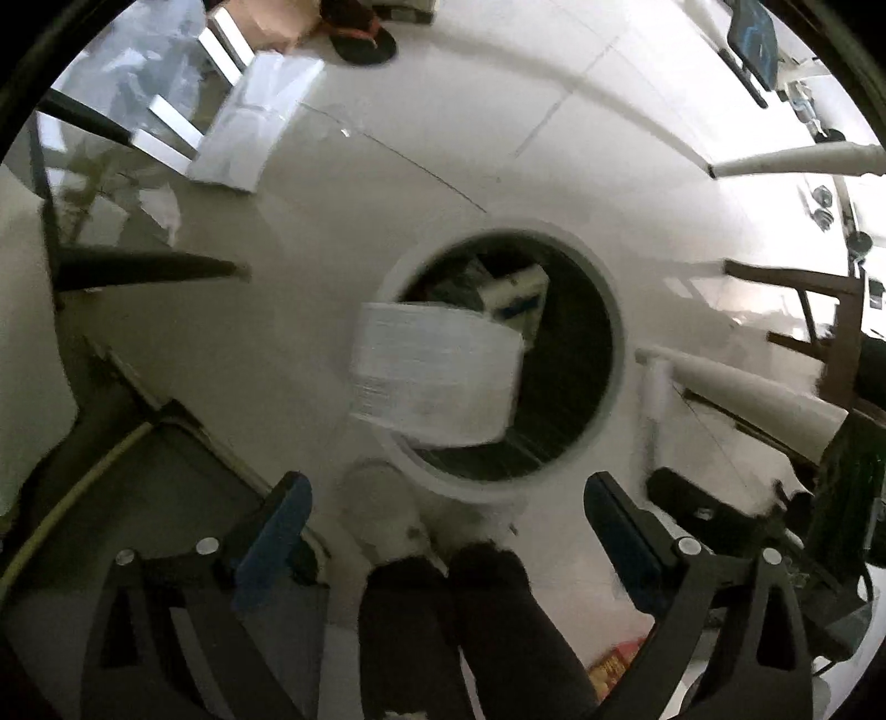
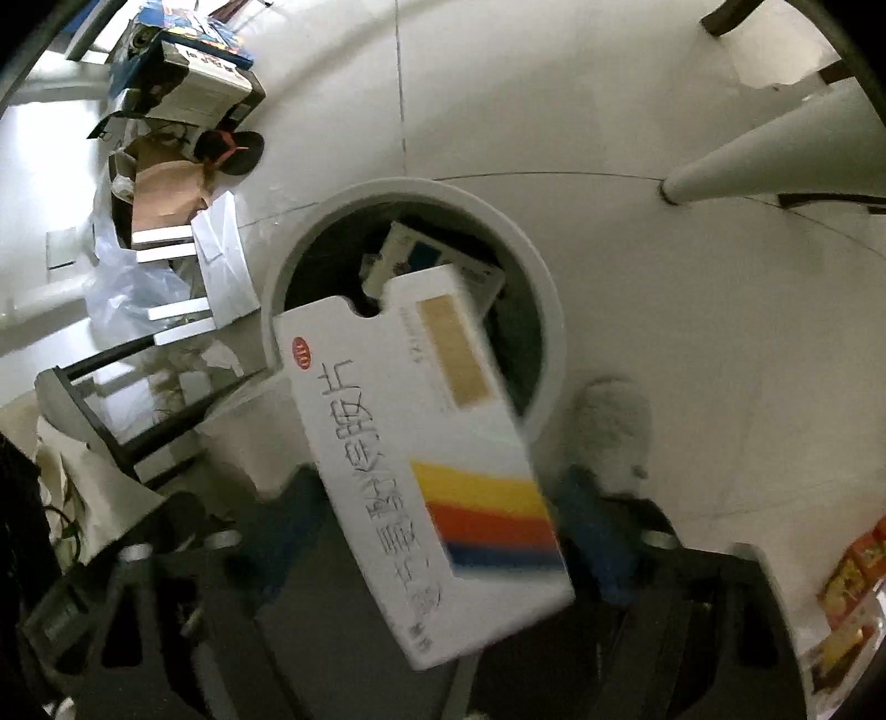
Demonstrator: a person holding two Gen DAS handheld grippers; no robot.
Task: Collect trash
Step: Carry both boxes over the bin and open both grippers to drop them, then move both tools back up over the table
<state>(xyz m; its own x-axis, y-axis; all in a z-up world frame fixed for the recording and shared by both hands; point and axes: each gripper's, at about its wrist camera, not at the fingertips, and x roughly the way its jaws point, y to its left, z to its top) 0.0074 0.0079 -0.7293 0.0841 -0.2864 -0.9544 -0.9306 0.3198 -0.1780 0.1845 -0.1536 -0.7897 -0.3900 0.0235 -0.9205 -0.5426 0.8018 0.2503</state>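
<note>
A round white trash bin [image 1: 612,343] stands on the floor with boxes inside; it also shows in the right wrist view [image 2: 548,310]. In the left wrist view a blurred white box [image 1: 437,376] is in the air over the bin's rim, clear of my left gripper [image 1: 443,515], which is open and empty. In the right wrist view a white medicine box with yellow, orange and blue stripes [image 2: 432,454] is between the fingers of my right gripper [image 2: 443,520], tilted above the bin's near edge. The fingers stand apart and I cannot see them touching it.
A white furry slipper [image 2: 614,426] and dark trouser legs [image 1: 454,626] are beside the bin. A glass table with black legs [image 1: 111,243], white papers [image 1: 255,122], a sandal [image 1: 365,39], white chair legs [image 2: 764,155] and red packets [image 2: 853,581] lie around on the white tile floor.
</note>
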